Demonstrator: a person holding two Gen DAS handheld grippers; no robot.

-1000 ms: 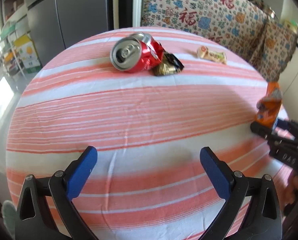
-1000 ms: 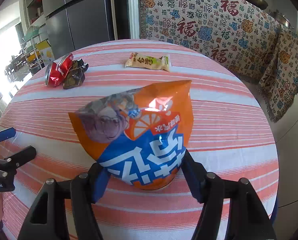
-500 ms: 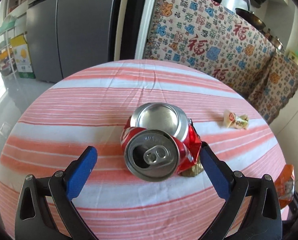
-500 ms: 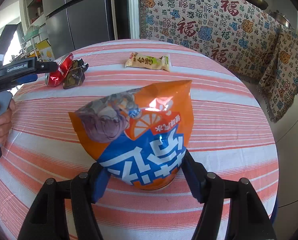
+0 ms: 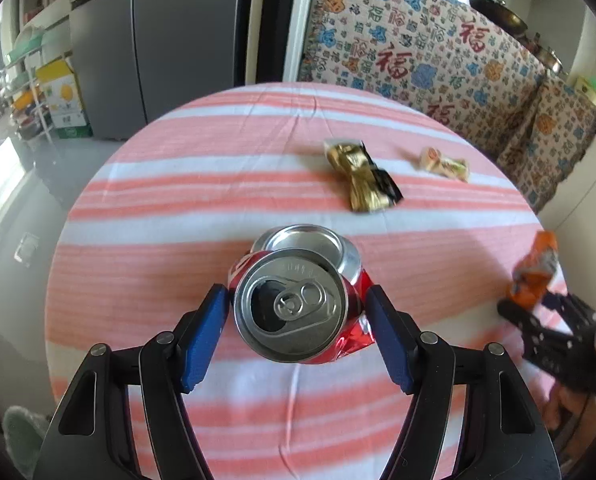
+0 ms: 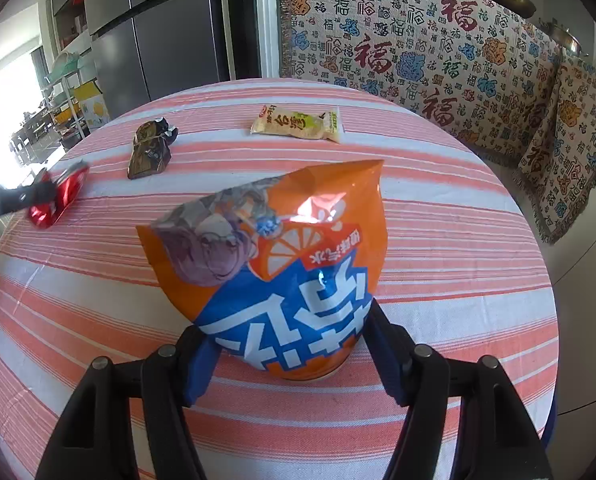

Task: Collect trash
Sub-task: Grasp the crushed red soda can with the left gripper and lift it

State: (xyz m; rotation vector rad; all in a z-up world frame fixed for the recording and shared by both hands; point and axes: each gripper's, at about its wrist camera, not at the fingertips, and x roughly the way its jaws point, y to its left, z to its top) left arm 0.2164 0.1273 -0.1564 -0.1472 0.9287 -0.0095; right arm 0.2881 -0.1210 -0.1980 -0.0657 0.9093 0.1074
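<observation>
Left tool (image 5: 296, 312) clamped on the crushed red soda can (image 5: 294, 304) — blue pads (image 5: 202, 340) pressed up against both sides, pull-tab end facing the camera, silvery bottom folded up behind it. Looked lifted a bit off the striped counter (image 5: 178, 208), though hard to say for sure from the wrist view. Spotted the same can (image 6: 60, 192) from the right wrist too, out at the left edge, blurry, with a dark finger across it.

Right tool (image 6: 286, 344) shut on the orange-and-blue chip bag (image 6: 274, 264), gripped low at the bottom end, bag standing upright and leaning a bit left. Same bag (image 5: 534, 272) seen at the far right of the left wrist view, sticking up out of the right tool (image 5: 522, 308).

Still lying on the counter (image 6: 458, 240): a crumpled gold-and-black wrapper (image 5: 362, 178) toward the far side, and just beside it to the right, not touching, a small pale snack packet (image 5: 444, 164). In the right wrist view the wrapper (image 6: 150, 150) sat far-left and the packet (image 6: 298, 124) lay flat near the far edge, well apart from the bag.

Behind the counter — a patterned throw on a sofa (image 6: 438, 40) and a grey fridge (image 5: 170, 32).
</observation>
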